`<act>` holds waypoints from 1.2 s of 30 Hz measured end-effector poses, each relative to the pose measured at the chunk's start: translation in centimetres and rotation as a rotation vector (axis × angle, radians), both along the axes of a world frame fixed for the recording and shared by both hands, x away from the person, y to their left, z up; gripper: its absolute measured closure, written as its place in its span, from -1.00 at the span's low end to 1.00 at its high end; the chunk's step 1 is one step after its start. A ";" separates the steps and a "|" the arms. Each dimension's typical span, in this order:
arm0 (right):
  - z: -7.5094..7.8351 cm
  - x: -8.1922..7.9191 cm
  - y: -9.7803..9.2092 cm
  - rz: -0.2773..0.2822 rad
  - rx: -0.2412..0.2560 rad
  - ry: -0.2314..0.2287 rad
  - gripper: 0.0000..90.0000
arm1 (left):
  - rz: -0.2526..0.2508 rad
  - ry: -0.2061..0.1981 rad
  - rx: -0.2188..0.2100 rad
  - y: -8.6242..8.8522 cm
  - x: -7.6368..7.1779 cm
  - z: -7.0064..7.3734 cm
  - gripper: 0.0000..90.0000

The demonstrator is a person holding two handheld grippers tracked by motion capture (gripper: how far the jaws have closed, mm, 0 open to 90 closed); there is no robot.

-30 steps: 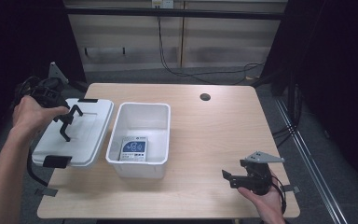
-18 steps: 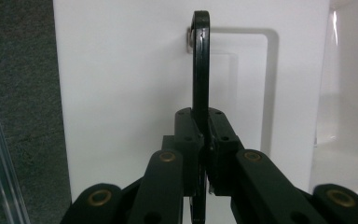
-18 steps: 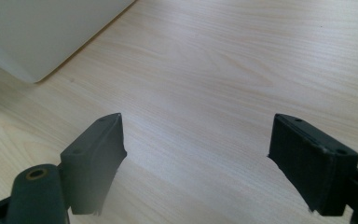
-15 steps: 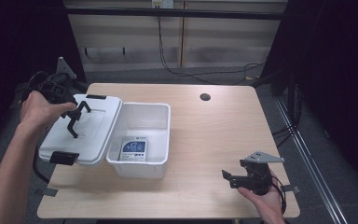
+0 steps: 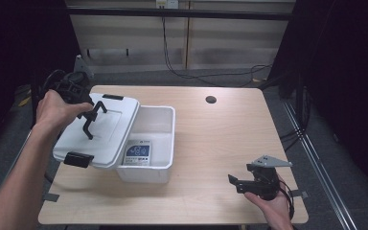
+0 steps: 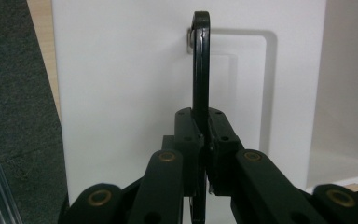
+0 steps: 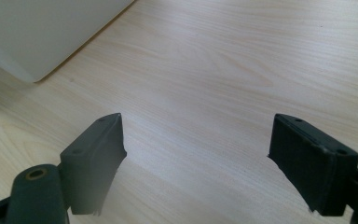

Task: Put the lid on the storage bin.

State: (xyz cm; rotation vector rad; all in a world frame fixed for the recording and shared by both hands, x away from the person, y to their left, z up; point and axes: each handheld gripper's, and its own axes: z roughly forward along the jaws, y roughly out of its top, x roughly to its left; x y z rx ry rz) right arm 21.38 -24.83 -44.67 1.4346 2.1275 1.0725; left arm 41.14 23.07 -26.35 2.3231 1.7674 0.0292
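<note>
1 lid [image 5: 106,129], overlapping bin [image 5: 155,136], handle [image 6: 201,65] gripped

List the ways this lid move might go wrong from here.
The left gripper pinches only the thin black handle of the white plastic lid, so the lid might swing or slip. Its edge overhangs the open white plastic bin and might knock the rim.

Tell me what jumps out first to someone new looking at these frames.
The white lid, held tilted over the left rim of the open white bin at the table's left, draws the eye: the left gripper is shut on the lid's black handle. A blue-and-white label shows in the bin. At the table's near right corner, the right gripper rests open over bare wood.
</note>
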 end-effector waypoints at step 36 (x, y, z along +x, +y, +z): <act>0.1 -0.1 0.1 0.010 0.000 -0.003 -0.62 | -0.086 0.030 0.001 -7.0 0.1 -0.3 0.89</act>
